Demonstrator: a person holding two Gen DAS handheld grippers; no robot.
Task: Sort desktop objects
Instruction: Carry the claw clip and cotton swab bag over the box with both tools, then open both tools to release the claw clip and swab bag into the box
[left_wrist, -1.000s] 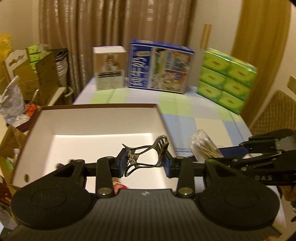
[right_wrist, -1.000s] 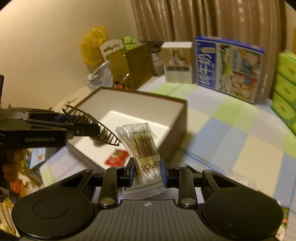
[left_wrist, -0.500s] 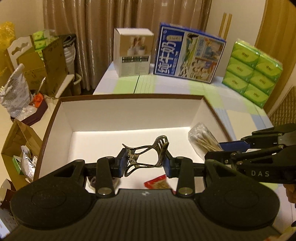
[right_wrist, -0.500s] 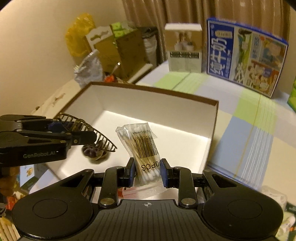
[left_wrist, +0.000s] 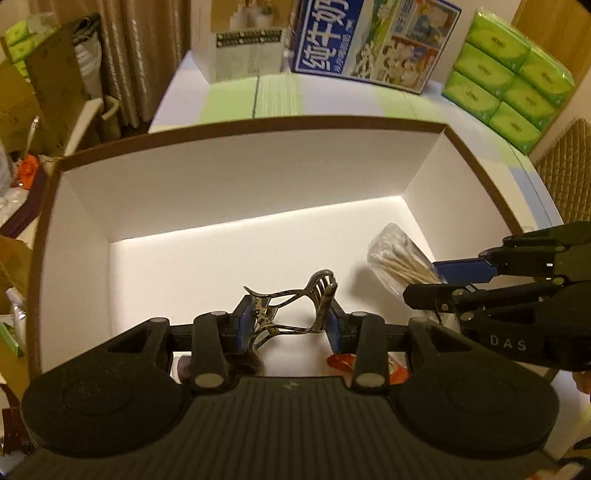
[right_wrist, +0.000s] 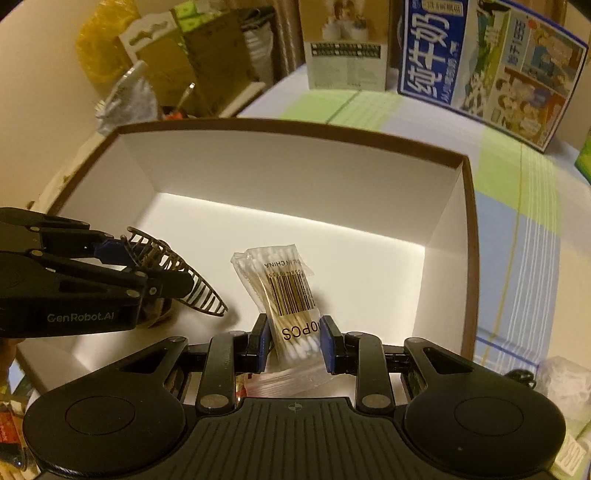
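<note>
Left gripper (left_wrist: 291, 325): clenched on a metal claw hair clip (left_wrist: 295, 310), blue pads pressing its two ends so the clip lies crosswise between them, teeth curving away from the hand. From the right wrist view the teeth fan out past the pads over the near-left part of the box floor.

Right gripper (right_wrist: 293, 341): clenched on a clear packet of cotton swabs (right_wrist: 286, 295), pinched low on the packet so most of it, barcode side up, sticks forward over the box floor. The resealable end trails behind the pads toward the hand.

Both grippers hang side by side, tilted steeply down into the same open box (left_wrist: 236, 173): brown rim, white inside. My guess: each item is held by a short, stiff section so it can be let go cleanly onto the floor; both look low enough that release is the next step.

Already in the box, along its near edge and half hidden under the grippers: a dark fuzzy thing (left_wrist: 243, 363), perhaps a hair tie, and a small red packet (left_wrist: 341, 362). The far half of the floor is bare.

The box sits at the table's near-left corner. Table (right_wrist: 517, 206) wears a pastel checked cloth. Along its far edge: a white carton (left_wrist: 240, 48) and a blue milk carton (left_wrist: 369, 40); green tissue packs (left_wrist: 506, 70) stacked at the far-right corner. Tan curtains behind; cardboard boxes and bags clutter the floor left of the table.
</note>
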